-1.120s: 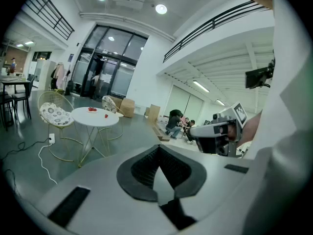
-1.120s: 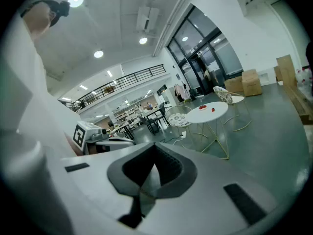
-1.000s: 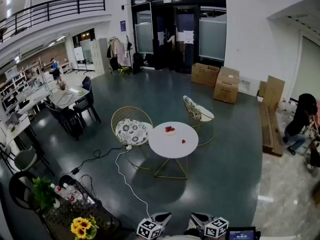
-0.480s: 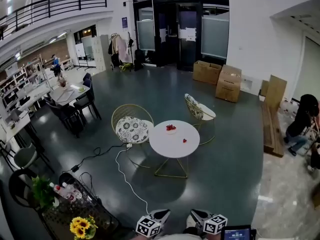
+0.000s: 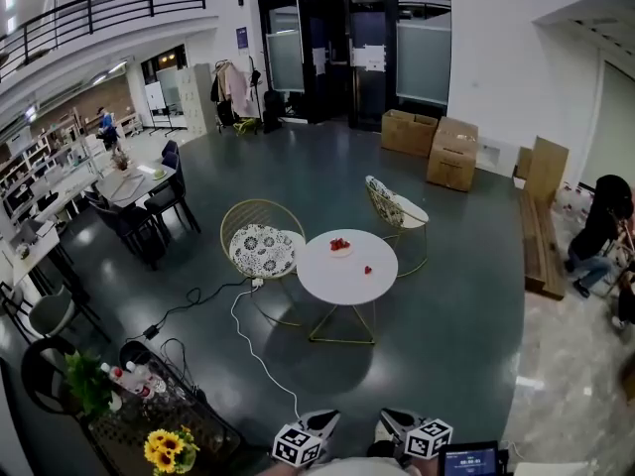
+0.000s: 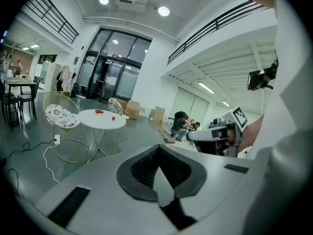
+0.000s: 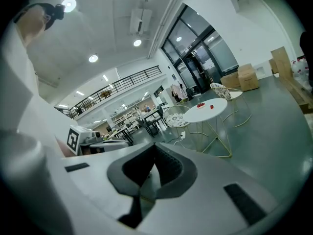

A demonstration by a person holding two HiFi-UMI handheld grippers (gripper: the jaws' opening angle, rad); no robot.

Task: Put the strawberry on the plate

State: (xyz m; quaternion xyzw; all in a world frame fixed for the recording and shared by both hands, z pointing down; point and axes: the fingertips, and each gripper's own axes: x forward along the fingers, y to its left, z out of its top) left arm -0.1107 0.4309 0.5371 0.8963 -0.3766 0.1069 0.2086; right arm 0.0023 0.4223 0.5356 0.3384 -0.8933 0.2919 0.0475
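Note:
A round white table (image 5: 342,284) stands far off across the floor. On it sits a small plate (image 5: 340,247) holding red strawberries, and a lone strawberry (image 5: 367,270) lies to its right. The left gripper view shows the same plate (image 6: 99,112) and strawberry (image 6: 113,117), as does the right gripper view, plate (image 7: 199,104) and strawberry (image 7: 211,106). Both grippers are held low and near me, far from the table. My left gripper (image 5: 319,424) is shut and empty, and so is my right gripper (image 5: 395,423).
Two wire chairs (image 5: 262,251) (image 5: 393,216) flank the table. A white cable (image 5: 250,350) runs over the dark floor toward me. A dark table with sunflowers (image 5: 164,449) and bottles is at lower left. Cardboard boxes (image 5: 451,157), a bench (image 5: 536,256) and a crouching person (image 5: 598,234) are at right.
The head view has shifted slightly, so the table sits a little higher and nearer. Both grippers stay shut at the bottom edge.

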